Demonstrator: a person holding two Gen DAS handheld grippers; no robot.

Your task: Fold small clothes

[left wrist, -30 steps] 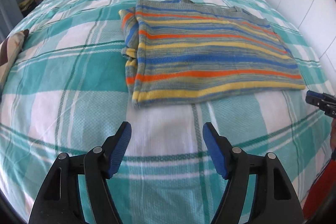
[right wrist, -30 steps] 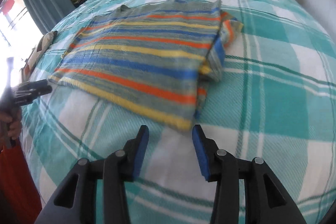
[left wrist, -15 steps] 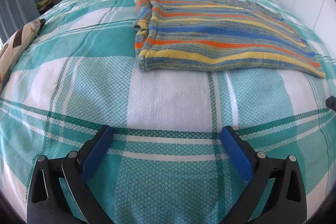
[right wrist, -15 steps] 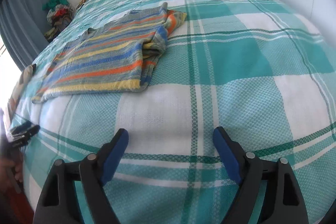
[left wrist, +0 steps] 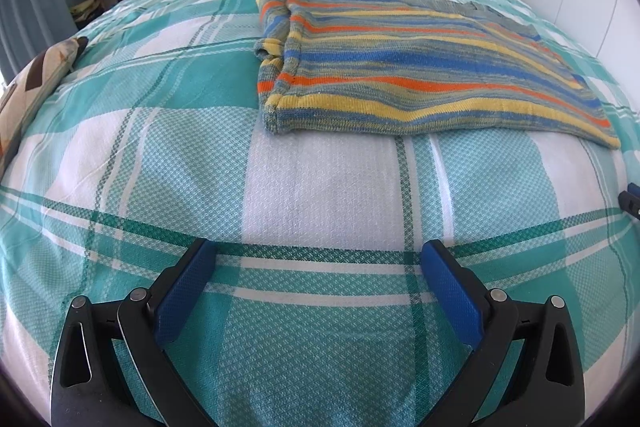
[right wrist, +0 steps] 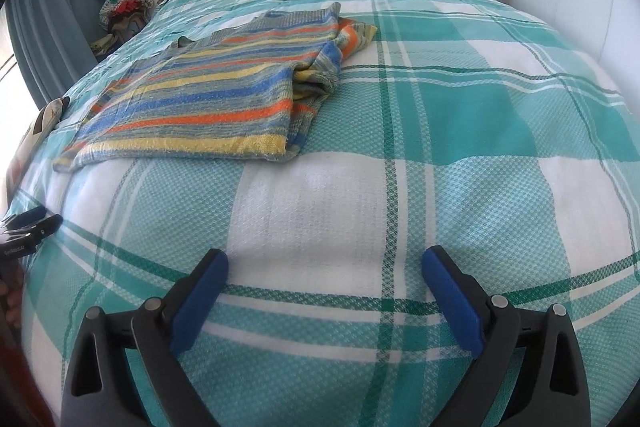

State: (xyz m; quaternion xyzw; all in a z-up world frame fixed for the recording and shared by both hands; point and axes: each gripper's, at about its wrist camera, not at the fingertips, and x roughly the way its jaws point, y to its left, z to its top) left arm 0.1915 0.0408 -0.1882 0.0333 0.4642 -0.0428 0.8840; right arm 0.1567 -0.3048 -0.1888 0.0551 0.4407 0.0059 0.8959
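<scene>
Both my tongs empty: left tongs (left wrist: 316,267) wide open, right tongs (right wrist: 324,277) just finishing opening. Striped sweater (left wrist: 420,75) lies ahead of both on bed (left wrist: 160,155), sleeves folded in. Remaining, I reckon: fold body.

Both wrist views look low along the bed (left wrist: 168,155), sharing, seemingly, its headboard end.

left tongs (left wrist: 318,259) spread wide, empty, right tongs (right wrist: 326,267) opening, empty, both angled downward
</scene>
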